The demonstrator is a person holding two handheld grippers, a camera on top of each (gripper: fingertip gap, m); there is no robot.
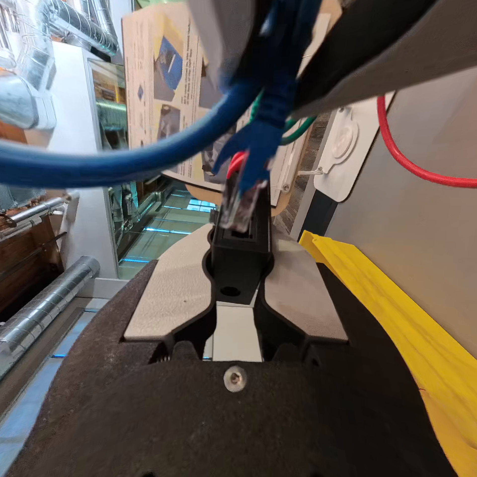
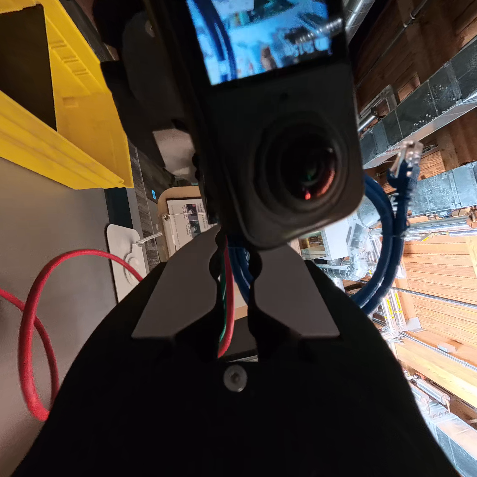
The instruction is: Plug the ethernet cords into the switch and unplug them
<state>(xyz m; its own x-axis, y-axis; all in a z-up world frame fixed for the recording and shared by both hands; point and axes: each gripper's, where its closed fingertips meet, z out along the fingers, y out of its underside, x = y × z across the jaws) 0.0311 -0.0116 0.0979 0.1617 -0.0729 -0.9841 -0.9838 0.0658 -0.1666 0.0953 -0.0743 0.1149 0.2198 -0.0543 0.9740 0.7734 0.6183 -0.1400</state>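
Note:
My left gripper [image 1: 241, 247] is shut on a small black switch [image 1: 240, 268], port side facing away from the camera. A blue ethernet cord [image 1: 103, 165] ends in a clear plug [image 1: 238, 209] whose tip is at the open port; I cannot tell whether it is seated. My right gripper [image 2: 233, 255] is shut on the blue cord [image 2: 244, 273] just behind that plug; one of its fingers [image 1: 361, 64] shows at upper right in the left wrist view. A red cord [image 2: 229, 296] and a green cord [image 2: 222, 296] run behind the fingers. The blue cord's other plug [image 2: 409, 152] hangs free.
A yellow bin [image 2: 77, 103] stands on the grey table [image 2: 64, 219]; it also shows in the left wrist view [image 1: 387, 322]. A loop of the red cord [image 2: 33, 322] lies by a white plate [image 2: 124, 250]. A board with printed sheets [image 1: 160, 90] stands behind. The left gripper's camera [image 2: 296, 167] fills the right wrist view.

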